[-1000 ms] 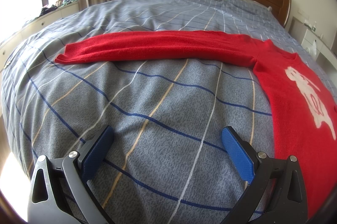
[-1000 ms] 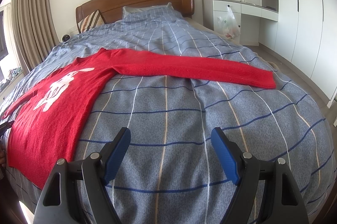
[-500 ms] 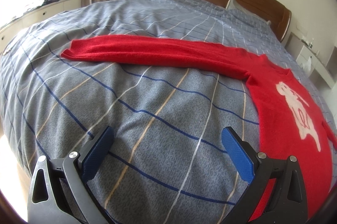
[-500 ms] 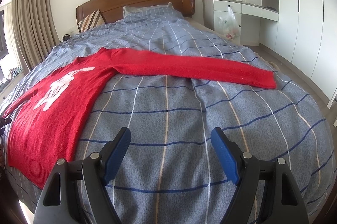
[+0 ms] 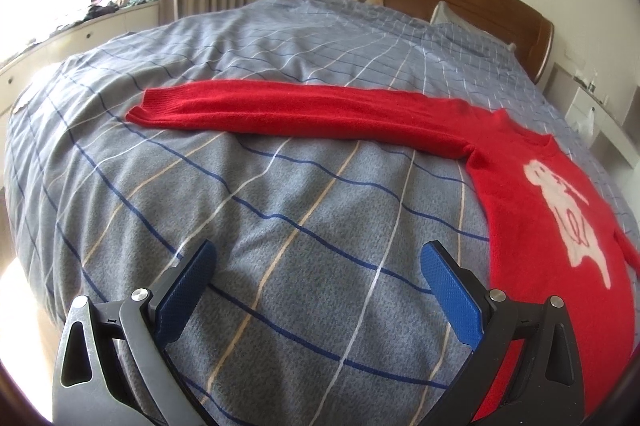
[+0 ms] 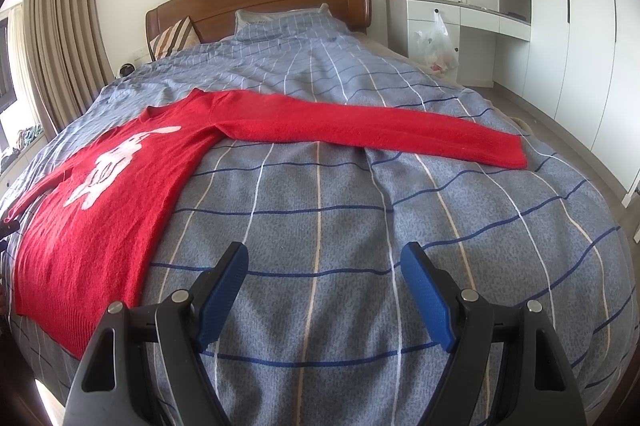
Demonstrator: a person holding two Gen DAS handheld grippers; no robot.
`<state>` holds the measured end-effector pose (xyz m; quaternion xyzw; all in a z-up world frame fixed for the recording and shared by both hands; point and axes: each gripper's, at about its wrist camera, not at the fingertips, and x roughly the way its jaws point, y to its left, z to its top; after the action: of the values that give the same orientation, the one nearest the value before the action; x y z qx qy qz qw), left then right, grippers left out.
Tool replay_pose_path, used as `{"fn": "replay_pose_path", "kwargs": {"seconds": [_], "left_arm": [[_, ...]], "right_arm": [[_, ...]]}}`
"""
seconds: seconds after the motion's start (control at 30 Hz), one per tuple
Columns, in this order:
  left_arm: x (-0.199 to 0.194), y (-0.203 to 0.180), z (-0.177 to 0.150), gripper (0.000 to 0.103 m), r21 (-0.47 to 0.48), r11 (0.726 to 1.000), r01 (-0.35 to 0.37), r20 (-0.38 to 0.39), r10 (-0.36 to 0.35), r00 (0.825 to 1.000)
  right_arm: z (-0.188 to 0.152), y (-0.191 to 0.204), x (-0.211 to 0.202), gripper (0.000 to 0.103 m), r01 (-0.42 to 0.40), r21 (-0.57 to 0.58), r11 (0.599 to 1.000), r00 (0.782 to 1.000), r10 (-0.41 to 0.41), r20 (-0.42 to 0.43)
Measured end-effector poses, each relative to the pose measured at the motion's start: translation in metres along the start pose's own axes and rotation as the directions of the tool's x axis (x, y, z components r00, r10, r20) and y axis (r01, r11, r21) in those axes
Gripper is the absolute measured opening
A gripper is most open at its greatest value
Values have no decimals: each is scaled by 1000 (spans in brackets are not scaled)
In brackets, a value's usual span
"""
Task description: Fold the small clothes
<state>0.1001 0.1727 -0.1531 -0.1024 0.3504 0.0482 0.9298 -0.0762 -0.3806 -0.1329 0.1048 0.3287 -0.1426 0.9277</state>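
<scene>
Red sweater (image 5: 532,201) (image 6: 100,193) w/ white motif — flat on bed, sleeves outstretched.

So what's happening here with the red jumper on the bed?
A person holds a gripper in each hand over a bed. A red sweater lies flat on the checked cover, both sleeves spread out. The left gripper and right gripper are open and empty, touching nothing. No fold shows yet.

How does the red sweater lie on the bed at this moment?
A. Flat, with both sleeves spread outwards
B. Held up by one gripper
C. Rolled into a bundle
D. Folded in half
A: the red sweater lies flat on the checked bedcover, one sleeve stretched sideways, the other sleeve likewise.
</scene>
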Motion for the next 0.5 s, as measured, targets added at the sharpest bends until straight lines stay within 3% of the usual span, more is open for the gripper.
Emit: {"fn": "replay_pose_path", "kwargs": {"seconds": [0.5], "left_arm": [[-6,-1,-7,102,-18,1000,-11,11,11,1000]], "right_arm": [[-1,-1,2,78,-3,-5,1000,1000,3,2]]}}
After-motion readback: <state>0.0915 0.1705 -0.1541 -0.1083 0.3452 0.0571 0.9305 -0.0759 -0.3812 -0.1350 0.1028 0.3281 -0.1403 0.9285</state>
